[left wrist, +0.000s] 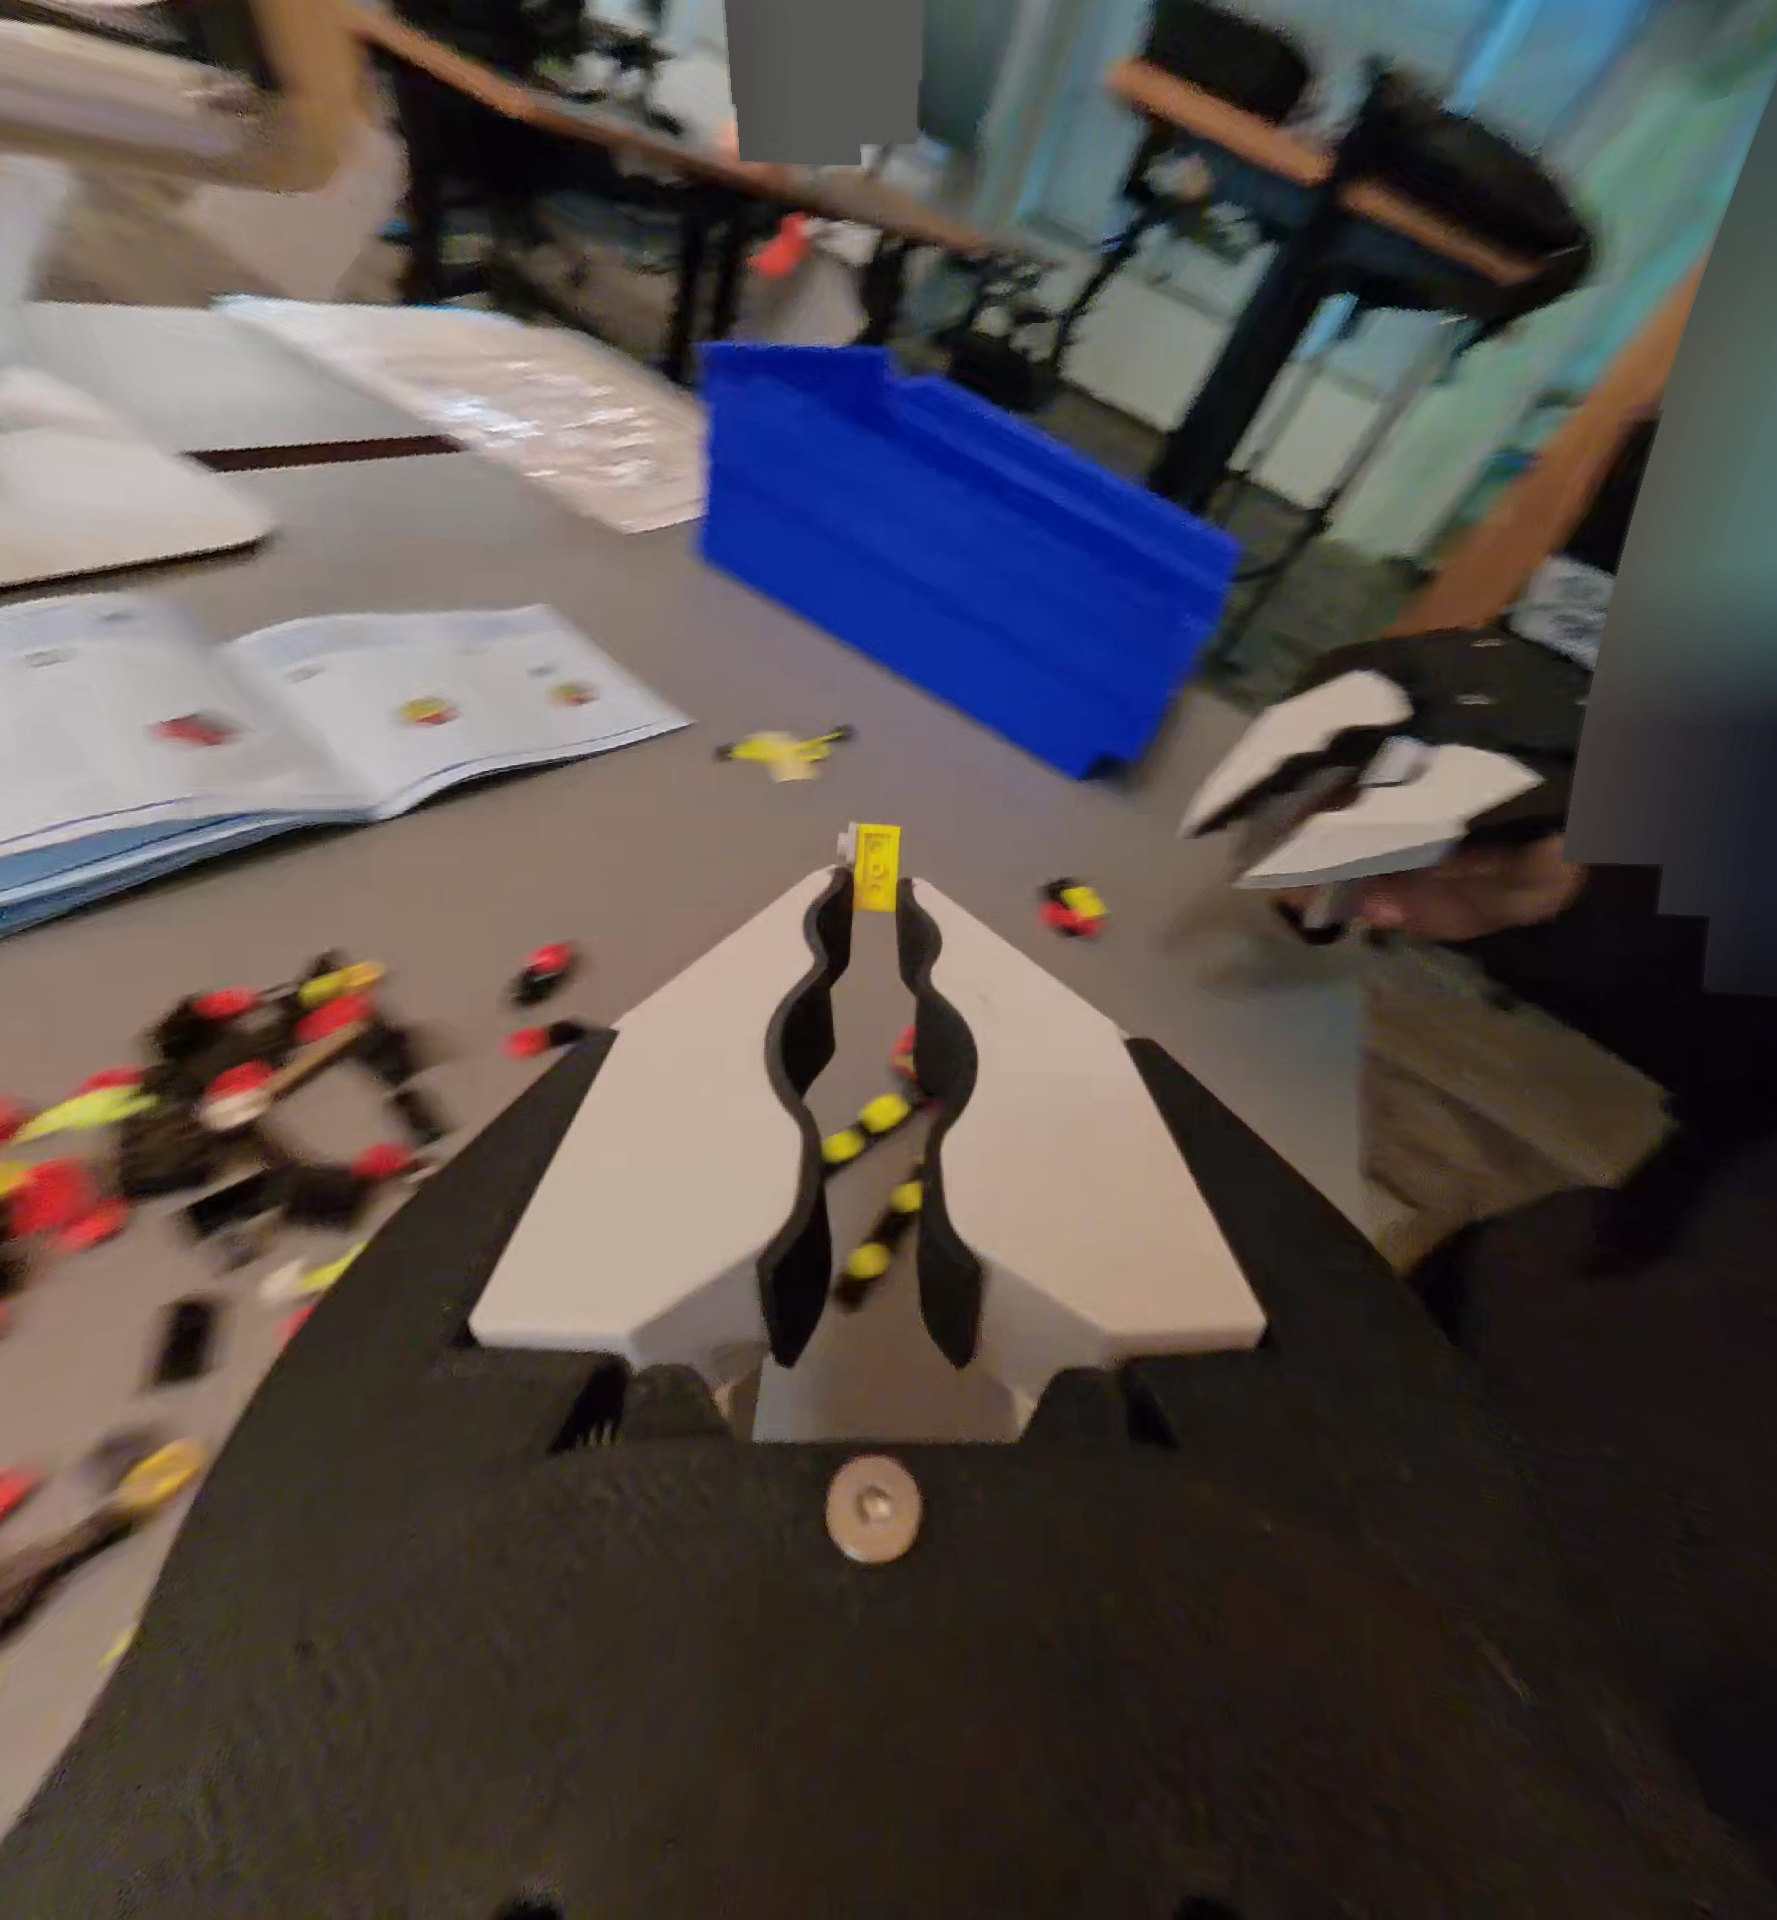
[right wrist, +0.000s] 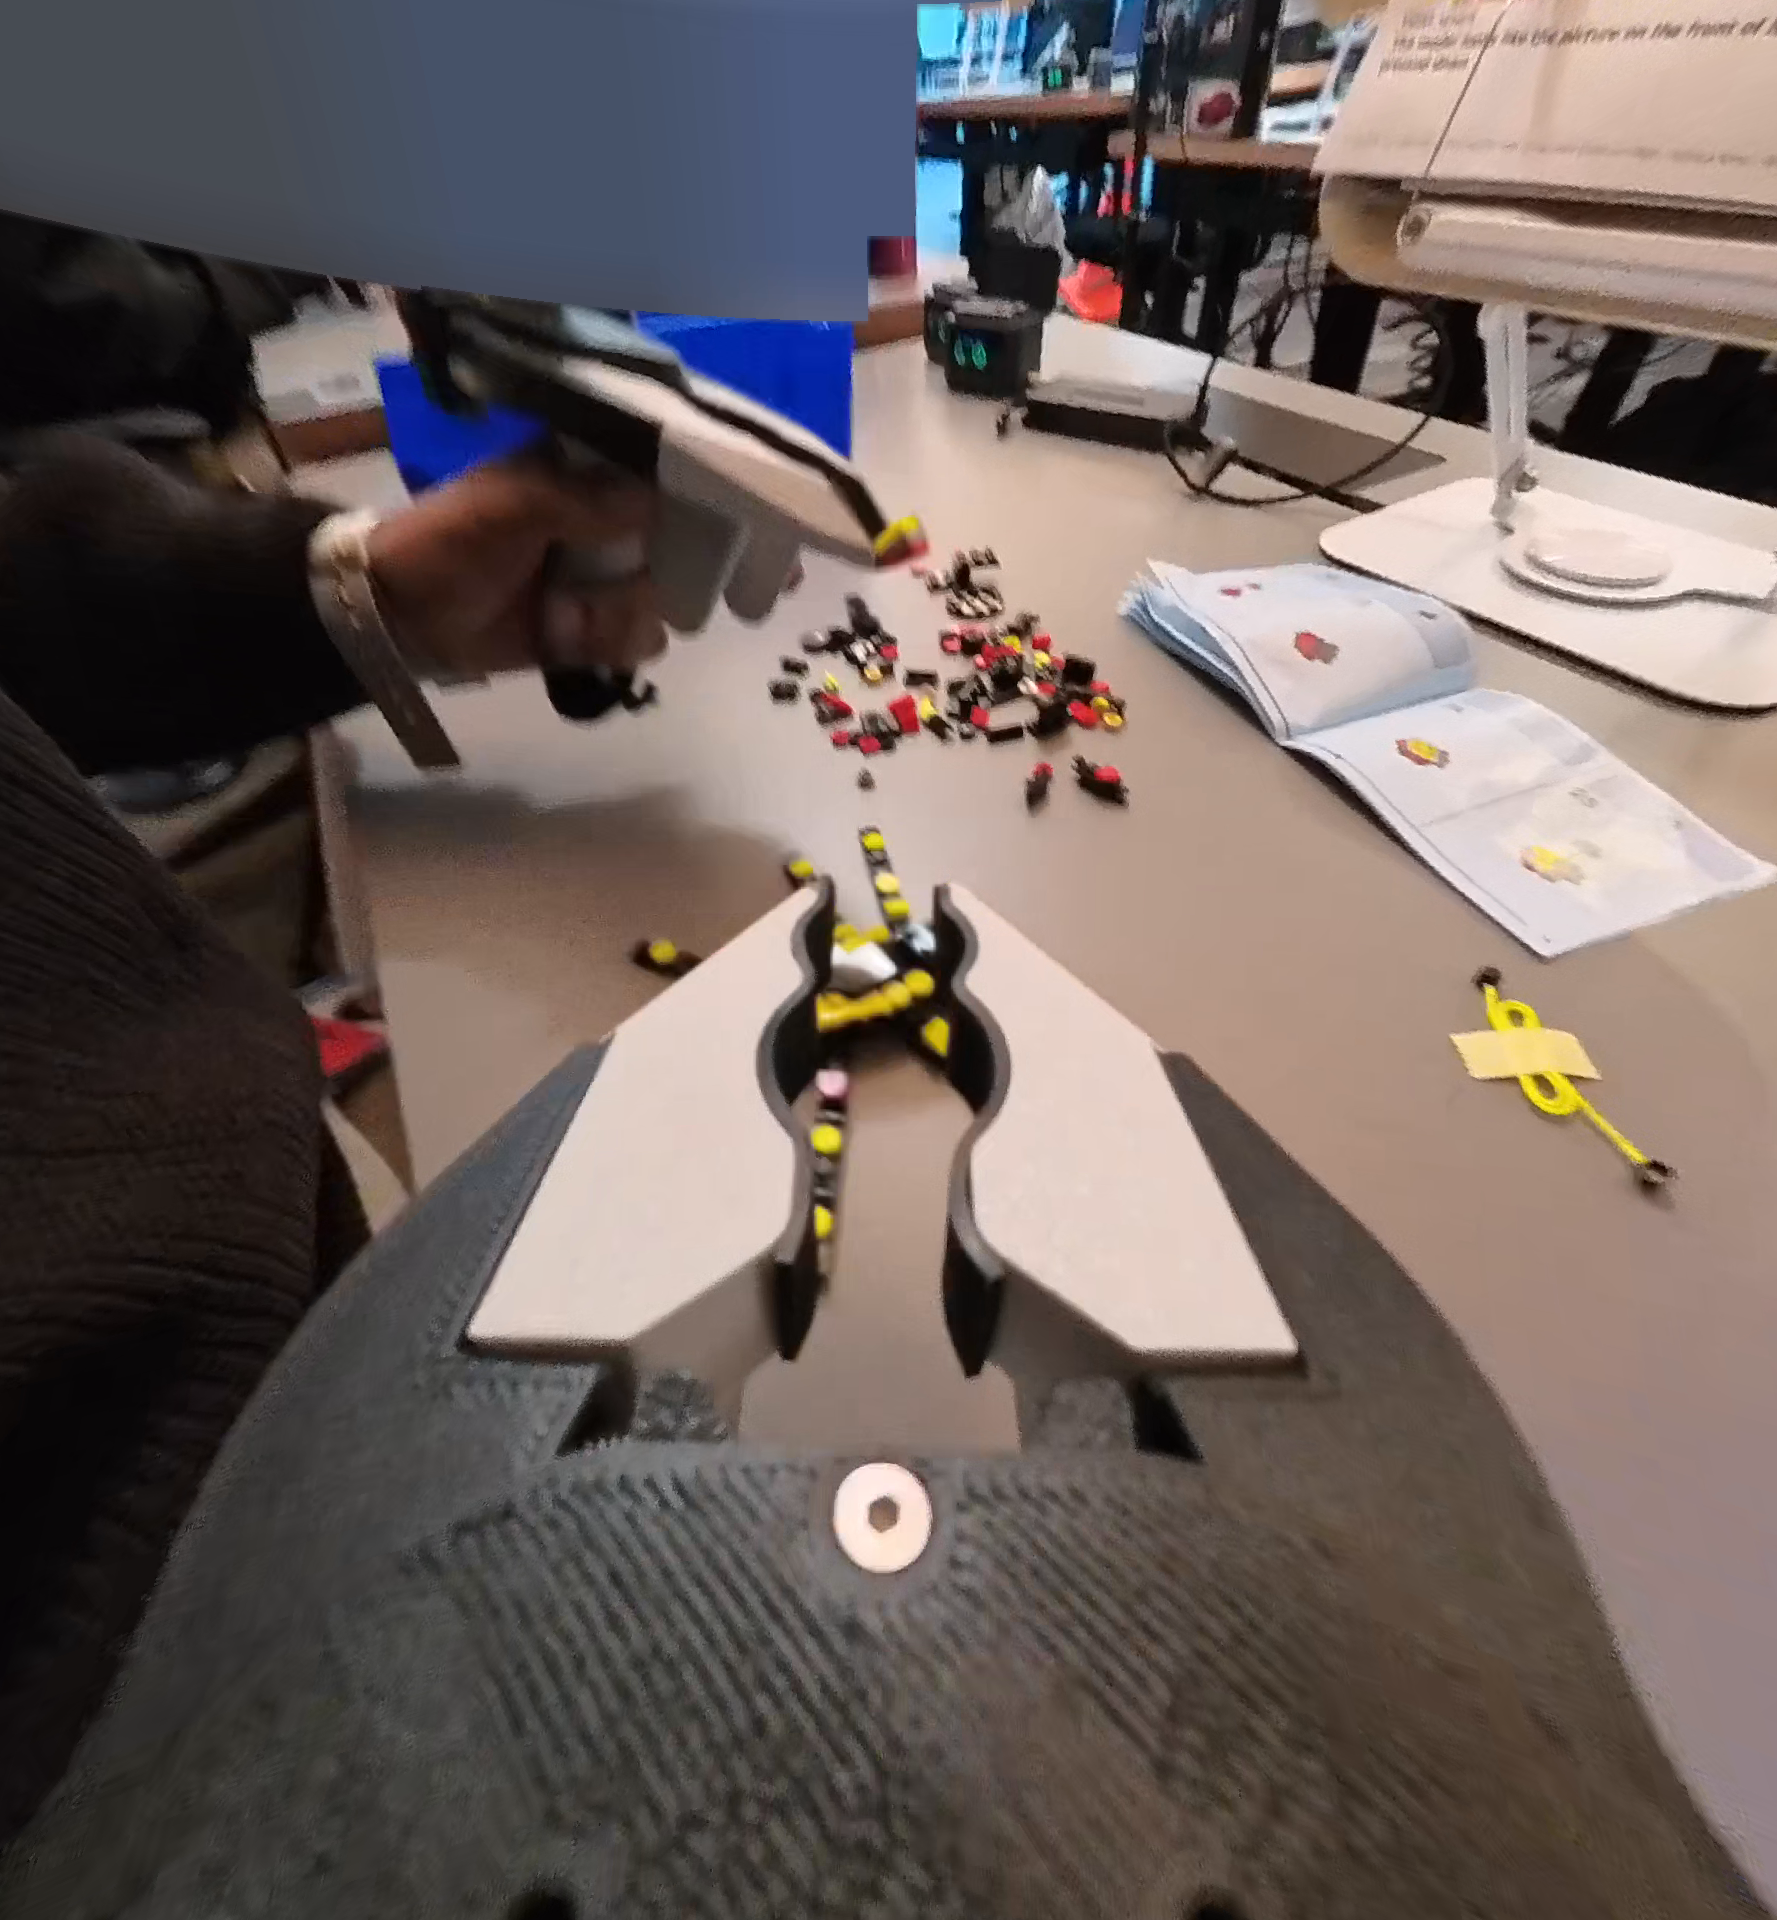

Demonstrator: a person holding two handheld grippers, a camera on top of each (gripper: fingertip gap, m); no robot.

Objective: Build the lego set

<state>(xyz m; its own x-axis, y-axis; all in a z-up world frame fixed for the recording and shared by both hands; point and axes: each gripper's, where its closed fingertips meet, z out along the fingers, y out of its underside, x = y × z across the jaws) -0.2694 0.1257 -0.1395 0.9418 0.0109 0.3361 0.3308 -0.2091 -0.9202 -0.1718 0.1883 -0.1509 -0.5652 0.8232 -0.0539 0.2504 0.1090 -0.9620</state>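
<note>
My left gripper (left wrist: 873, 896) is shut on a small yellow lego plate (left wrist: 876, 868), which sticks out past the tips, above the grey table (left wrist: 655, 862). It also shows in the right wrist view (right wrist: 886, 542), held in a hand over the pile of loose red, black and yellow pieces (right wrist: 967, 686). My right gripper (right wrist: 882, 896) has its jaws partly apart. A black and yellow lego assembly (right wrist: 868, 987) with a long studded strip lies on the table and shows between them. The right gripper also shows at the right of the left wrist view (left wrist: 1216, 854).
An open instruction booklet (right wrist: 1435, 748) lies right of the pile. A blue bin (left wrist: 946, 551) stands at the back. A white stand base (right wrist: 1590, 592) is behind the booklet. A yellow piece with tape (right wrist: 1523, 1055) lies apart. The table edge runs beside the person's dark sleeve (right wrist: 84, 935).
</note>
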